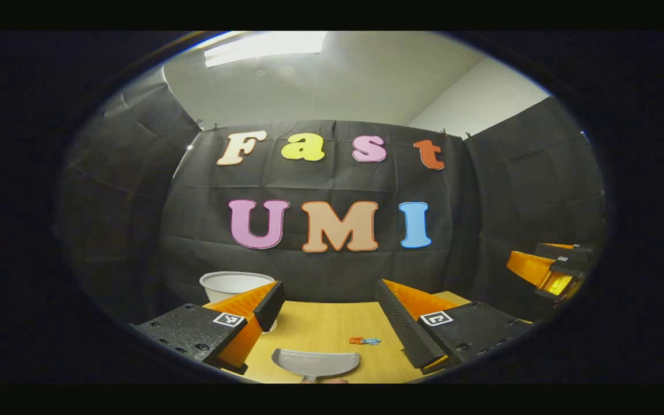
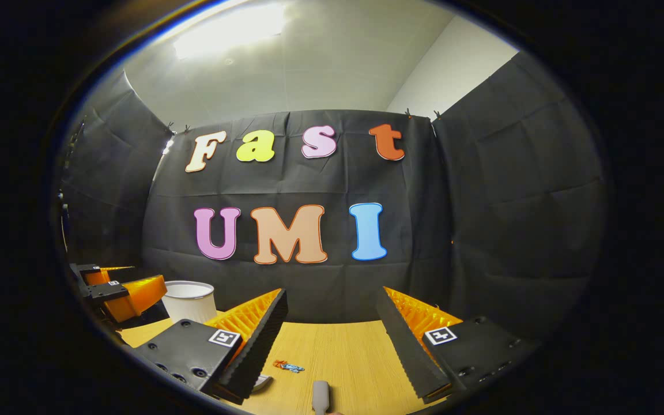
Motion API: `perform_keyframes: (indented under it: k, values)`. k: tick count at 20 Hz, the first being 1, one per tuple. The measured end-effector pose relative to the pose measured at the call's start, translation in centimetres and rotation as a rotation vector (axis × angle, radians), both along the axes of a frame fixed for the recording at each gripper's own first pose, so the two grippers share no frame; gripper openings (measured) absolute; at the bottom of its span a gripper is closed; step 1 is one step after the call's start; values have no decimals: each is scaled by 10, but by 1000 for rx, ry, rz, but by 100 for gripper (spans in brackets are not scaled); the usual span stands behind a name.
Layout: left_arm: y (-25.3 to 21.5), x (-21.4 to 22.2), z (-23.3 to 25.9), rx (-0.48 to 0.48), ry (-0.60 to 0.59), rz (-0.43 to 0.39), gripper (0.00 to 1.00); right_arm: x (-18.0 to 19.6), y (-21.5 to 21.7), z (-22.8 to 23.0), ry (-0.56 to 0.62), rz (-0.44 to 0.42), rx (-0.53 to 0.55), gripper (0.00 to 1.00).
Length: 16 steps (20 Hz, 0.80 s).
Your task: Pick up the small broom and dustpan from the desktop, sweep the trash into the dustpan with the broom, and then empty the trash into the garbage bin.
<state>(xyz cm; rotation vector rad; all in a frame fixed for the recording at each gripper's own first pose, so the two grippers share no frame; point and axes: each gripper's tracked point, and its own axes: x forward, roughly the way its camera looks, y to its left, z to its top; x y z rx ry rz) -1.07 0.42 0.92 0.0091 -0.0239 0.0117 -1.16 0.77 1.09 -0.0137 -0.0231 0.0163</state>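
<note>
A grey dustpan [image 1: 316, 364] lies on the wooden desktop [image 1: 332, 323], its mouth facing away, just below and between my left gripper's [image 1: 329, 291] open fingers. Small orange and blue trash [image 1: 365, 340] lies right of the pan. In the right gripper view the same trash [image 2: 289, 366] sits ahead on the desktop [image 2: 343, 351], and a sliver of the dustpan [image 2: 261, 381] peeks from behind the left finger. A grey handle end [image 2: 320, 396] shows at the bottom edge; the rest of it is hidden. My right gripper [image 2: 332, 294] is open and holds nothing.
A white garbage bin [image 1: 234, 285] stands at the desk's far left corner, partly behind the left finger; the bin [image 2: 189, 300] also shows in the right gripper view. The right gripper [image 1: 551, 271] hovers far right, the left gripper [image 2: 119, 291] far left. Black cloth walls the booth.
</note>
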Motion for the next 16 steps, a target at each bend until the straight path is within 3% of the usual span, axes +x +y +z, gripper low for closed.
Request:
perform_keyframes:
  k: [16]
  values:
    - [-9,-7,7,11,-23,-2,94,-9,-4,6,-4,-7,3,100]
